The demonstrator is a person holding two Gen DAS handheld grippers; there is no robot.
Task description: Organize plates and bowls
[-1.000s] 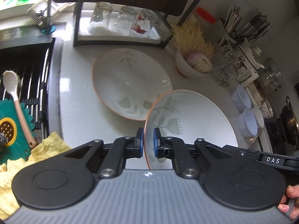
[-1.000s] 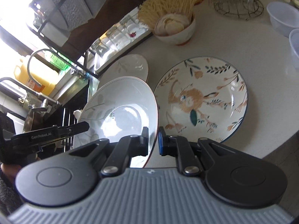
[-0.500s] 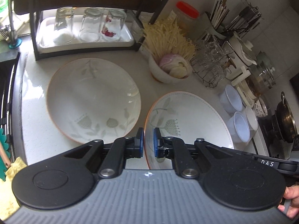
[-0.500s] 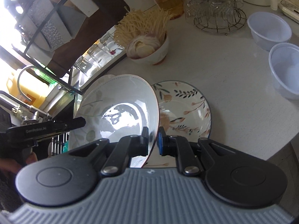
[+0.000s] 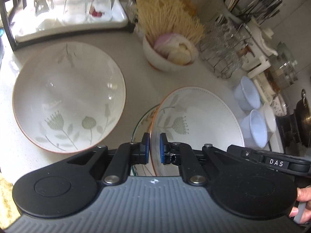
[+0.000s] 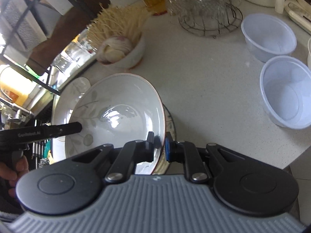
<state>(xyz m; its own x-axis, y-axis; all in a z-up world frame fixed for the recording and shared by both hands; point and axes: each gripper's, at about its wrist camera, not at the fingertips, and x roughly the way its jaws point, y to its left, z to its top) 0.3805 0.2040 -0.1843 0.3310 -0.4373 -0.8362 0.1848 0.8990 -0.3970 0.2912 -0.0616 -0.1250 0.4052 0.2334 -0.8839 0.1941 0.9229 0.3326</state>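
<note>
- gripping the white floral bowl [image 5: 196, 120] by opposite rims: left gripper [image 5: 154, 149] and right gripper [image 6: 159, 145], both clamped narrow on it.
- held tilted above the patterned plate [image 5: 142, 124] on the counter [image 6: 210, 89].
- lay beside a matching bowl [image 5: 68, 97], apart.

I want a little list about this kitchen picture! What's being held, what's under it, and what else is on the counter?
held: white leaf-patterned ceramic bowl, gripped at opposite rims by left gripper and right gripper, jaws shut on it
under it: colourful floral plate, mostly hidden
beside it: matching white leaf-patterned bowl, resting on the counter
also on the white counter: two translucent plastic bowls
</note>
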